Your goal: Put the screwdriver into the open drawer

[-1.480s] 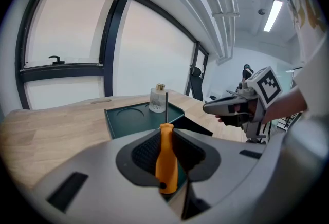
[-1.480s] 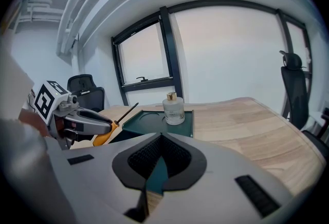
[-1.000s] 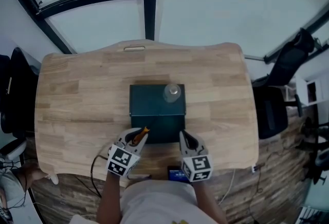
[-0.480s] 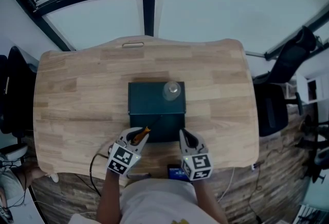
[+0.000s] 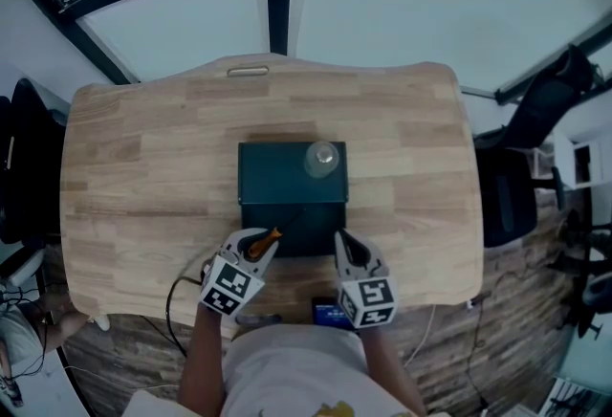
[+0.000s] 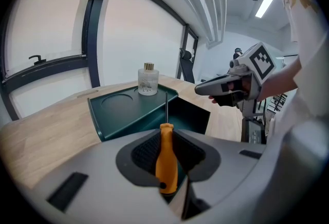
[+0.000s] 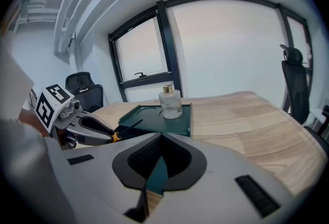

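A dark green cabinet (image 5: 292, 178) stands mid-table with its drawer (image 5: 304, 231) pulled open toward me; in the left gripper view the drawer (image 6: 189, 114) is a dark cavity. My left gripper (image 5: 260, 241) is shut on the screwdriver (image 6: 166, 159), whose orange handle sits between the pads while its shaft points over the drawer. The screwdriver (image 7: 119, 135) also shows in the right gripper view. At the drawer's right front corner my right gripper (image 5: 341, 243) is shut, and I see nothing held in it (image 7: 159, 159).
A glass bottle (image 5: 322, 158) with a gold cap stands on the cabinet's top, right rear. Black office chairs stand to the right (image 5: 521, 195) and left (image 5: 24, 166) of the wooden table (image 5: 143, 166). A blue object (image 5: 331, 315) lies by the near edge.
The head view has shifted slightly. Both grippers stay at the drawer front, the left still holding the screwdriver over the drawer.
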`<move>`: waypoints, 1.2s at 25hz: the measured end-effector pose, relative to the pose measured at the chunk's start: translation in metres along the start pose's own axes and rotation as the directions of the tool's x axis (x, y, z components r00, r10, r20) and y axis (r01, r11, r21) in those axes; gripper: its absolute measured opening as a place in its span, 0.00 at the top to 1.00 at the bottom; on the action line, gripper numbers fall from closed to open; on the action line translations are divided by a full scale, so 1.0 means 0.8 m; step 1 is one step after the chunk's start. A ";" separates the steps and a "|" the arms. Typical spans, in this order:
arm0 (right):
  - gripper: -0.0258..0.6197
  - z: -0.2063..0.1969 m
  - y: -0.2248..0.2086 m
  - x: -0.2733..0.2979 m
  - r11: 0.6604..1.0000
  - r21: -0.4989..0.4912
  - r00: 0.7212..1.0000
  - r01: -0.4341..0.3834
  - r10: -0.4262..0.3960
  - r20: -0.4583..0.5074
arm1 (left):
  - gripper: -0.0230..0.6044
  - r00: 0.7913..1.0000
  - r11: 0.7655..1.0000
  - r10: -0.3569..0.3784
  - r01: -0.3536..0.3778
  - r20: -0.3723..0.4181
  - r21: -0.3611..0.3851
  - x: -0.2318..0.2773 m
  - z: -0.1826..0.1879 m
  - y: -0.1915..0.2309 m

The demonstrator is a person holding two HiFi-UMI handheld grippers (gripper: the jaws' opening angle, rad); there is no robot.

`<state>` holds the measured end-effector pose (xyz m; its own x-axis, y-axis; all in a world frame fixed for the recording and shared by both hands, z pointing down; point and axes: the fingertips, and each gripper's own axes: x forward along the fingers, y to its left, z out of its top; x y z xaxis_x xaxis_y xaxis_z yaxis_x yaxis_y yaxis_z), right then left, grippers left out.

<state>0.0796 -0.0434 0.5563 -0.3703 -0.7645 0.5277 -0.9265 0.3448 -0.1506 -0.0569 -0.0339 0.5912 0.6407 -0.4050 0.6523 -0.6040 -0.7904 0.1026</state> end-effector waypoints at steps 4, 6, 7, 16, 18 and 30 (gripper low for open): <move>0.96 -0.004 -0.001 0.001 1.000 0.007 1.000 0.003 -0.003 -0.004 | 0.85 1.000 1.000 -0.003 0.003 -0.014 0.004 0.003 -0.003 0.000; 0.96 -0.004 -0.001 0.002 1.000 0.010 1.000 -0.001 0.001 -0.007 | 0.85 1.000 1.000 -0.005 0.005 -0.022 0.006 0.005 -0.005 -0.001; 0.96 -0.005 -0.001 0.002 1.000 0.013 1.000 0.000 0.000 -0.009 | 0.85 1.000 1.000 -0.007 0.007 -0.027 0.007 0.007 -0.008 -0.001; 0.96 -0.008 -0.001 0.003 1.000 0.017 1.000 -0.002 0.003 -0.016 | 0.85 0.998 1.000 -0.016 0.016 -0.067 0.007 0.014 -0.017 -0.004; 0.96 -0.008 -0.001 0.004 1.000 0.018 1.000 -0.003 0.003 -0.016 | 0.85 0.997 1.000 -0.015 0.016 -0.080 0.007 0.017 -0.019 -0.003; 0.96 -0.010 -0.003 0.007 1.000 0.025 1.000 -0.003 0.003 -0.020 | 0.85 0.987 0.999 -0.038 0.035 -0.157 -0.018 0.028 -0.029 -0.003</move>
<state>0.0802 -0.0443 0.5659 -0.3717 -0.7526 0.5436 -0.9269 0.3332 -0.1726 -0.0524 -0.0305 0.6233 0.5805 -0.2978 0.7579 -0.5897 -0.7956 0.1390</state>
